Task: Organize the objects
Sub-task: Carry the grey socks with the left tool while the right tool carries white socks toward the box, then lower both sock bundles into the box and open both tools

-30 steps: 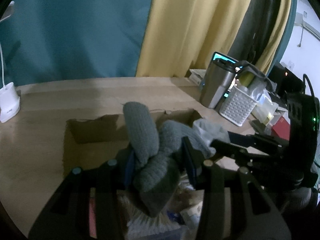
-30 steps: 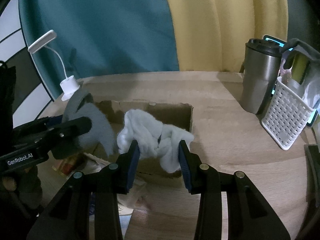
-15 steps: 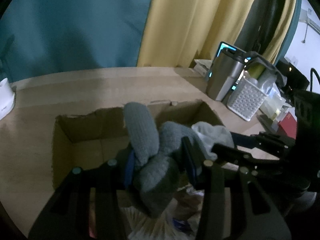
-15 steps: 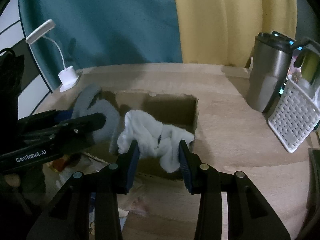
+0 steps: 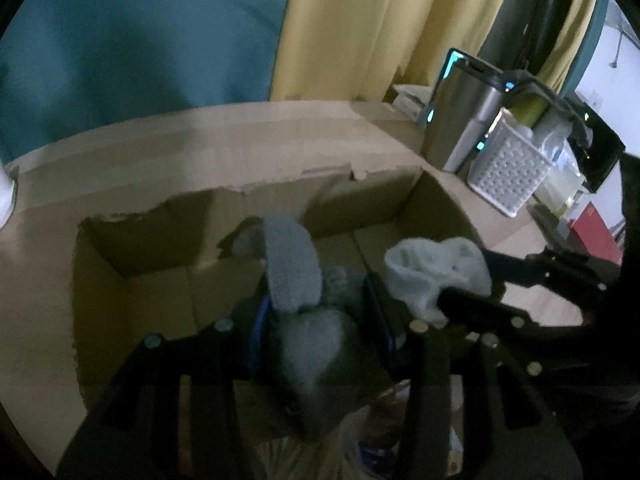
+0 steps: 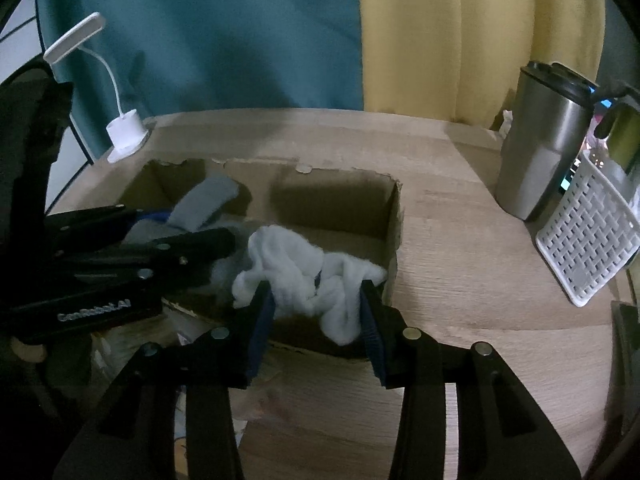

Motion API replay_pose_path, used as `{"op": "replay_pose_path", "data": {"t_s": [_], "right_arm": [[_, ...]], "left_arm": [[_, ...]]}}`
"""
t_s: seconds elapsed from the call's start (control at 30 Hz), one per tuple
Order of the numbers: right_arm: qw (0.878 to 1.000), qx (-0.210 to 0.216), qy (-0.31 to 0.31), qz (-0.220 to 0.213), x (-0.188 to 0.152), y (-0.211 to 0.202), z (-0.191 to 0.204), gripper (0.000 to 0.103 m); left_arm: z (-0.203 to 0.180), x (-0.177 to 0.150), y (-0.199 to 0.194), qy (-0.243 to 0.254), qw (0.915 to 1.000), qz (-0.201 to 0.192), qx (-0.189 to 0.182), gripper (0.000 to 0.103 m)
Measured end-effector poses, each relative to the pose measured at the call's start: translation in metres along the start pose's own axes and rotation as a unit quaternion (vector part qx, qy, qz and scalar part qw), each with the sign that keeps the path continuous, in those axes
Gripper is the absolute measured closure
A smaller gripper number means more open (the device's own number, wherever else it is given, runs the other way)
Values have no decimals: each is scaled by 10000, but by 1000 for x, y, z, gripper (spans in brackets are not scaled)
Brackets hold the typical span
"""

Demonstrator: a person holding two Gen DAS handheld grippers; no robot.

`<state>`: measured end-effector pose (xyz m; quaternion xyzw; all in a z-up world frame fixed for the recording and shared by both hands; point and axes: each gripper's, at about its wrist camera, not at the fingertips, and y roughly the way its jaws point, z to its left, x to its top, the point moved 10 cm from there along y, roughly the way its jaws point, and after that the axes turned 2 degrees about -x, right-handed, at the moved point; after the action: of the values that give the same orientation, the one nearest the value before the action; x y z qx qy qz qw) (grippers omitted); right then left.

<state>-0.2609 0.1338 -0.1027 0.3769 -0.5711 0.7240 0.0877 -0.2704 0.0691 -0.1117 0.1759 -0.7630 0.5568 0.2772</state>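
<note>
Over the cardboard box (image 6: 394,216), your left gripper (image 5: 320,316) clamps grey socks (image 5: 292,268); your right gripper (image 6: 318,306), jaws just easing apart, still pinches white socks (image 6: 296,276).

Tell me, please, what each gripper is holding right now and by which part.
The left gripper pinches grey socks around their bunched middle; the right gripper pinches white socks likewise, both over the cardboard box.
</note>
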Motion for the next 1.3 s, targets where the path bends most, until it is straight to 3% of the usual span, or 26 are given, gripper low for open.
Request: {"op": "replay_pose_path", "data": {"t_s": [0.17,0.43,1.13,1.3], "right_arm": [[10000,16,-19,79,0,2,1,52],[9999,45,-22,88,-2,1,2,43],[9999,-81,105,60,-7,-6,-1,41],[9998,-87,172,-3,-8,-12,-3,40]], "left_arm": [[3,-7,10,-41,9997,216,56,56],[4,-9,10,-44,9998,212,8,48],[3,-4,-23,-60,9999,-96,-112,44],[4,-4,-33,-101,9995,-217,-192,36]]}}
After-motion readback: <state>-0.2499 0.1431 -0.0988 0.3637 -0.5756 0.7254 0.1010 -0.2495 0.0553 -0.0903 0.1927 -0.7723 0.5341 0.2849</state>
